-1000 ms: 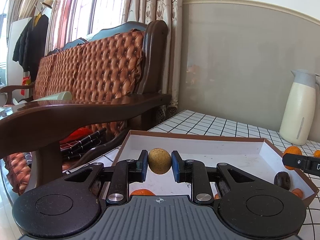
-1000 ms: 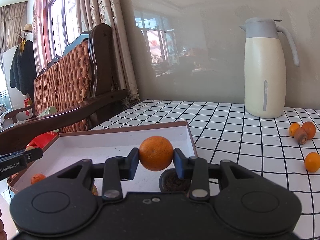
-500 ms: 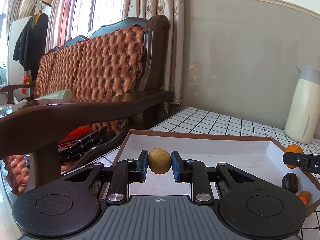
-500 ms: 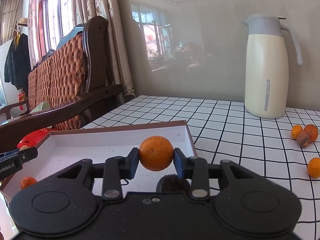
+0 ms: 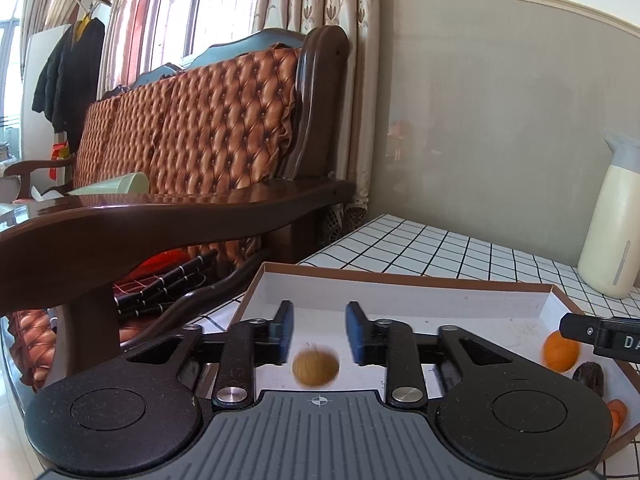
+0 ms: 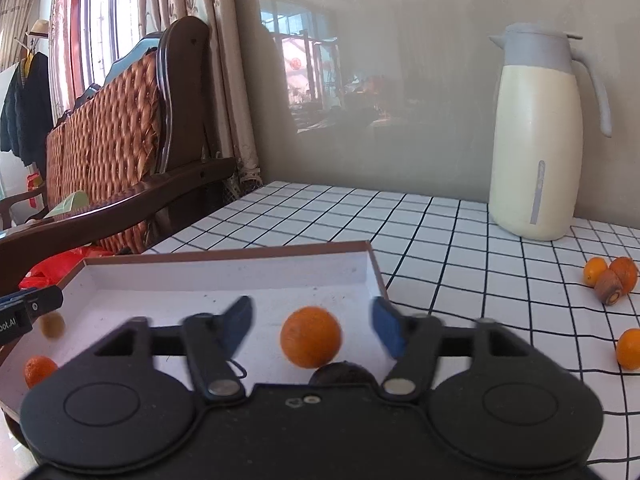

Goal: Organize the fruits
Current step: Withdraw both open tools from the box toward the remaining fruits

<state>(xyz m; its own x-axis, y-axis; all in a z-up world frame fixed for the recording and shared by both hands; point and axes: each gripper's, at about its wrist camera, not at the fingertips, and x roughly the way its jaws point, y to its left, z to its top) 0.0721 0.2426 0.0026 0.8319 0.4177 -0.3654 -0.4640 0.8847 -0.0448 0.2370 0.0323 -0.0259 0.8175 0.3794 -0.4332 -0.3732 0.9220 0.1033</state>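
A shallow brown-rimmed white box (image 5: 400,280) (image 6: 224,256) lies on the checked table. My left gripper (image 5: 319,332) is open over it; a yellow-brown fruit (image 5: 315,367) is blurred in mid-fall just below the pads. My right gripper (image 6: 312,326) is open over the box's right end; an orange (image 6: 311,342) drops between its pads and also shows in the left wrist view (image 5: 561,351). A dark fruit (image 6: 340,375) (image 5: 589,377) and a small orange (image 6: 38,370) lie in the box.
A cream thermos jug (image 6: 536,136) stands at the back of the table. Three small fruits (image 6: 610,276) and one orange (image 6: 629,349) lie on the table to the right. A wooden sofa arm (image 5: 168,220) runs along the left.
Both grippers have opened. The yellow-brown fruit has left the left pads and the orange has left the right pads; both are falling toward the box floor.
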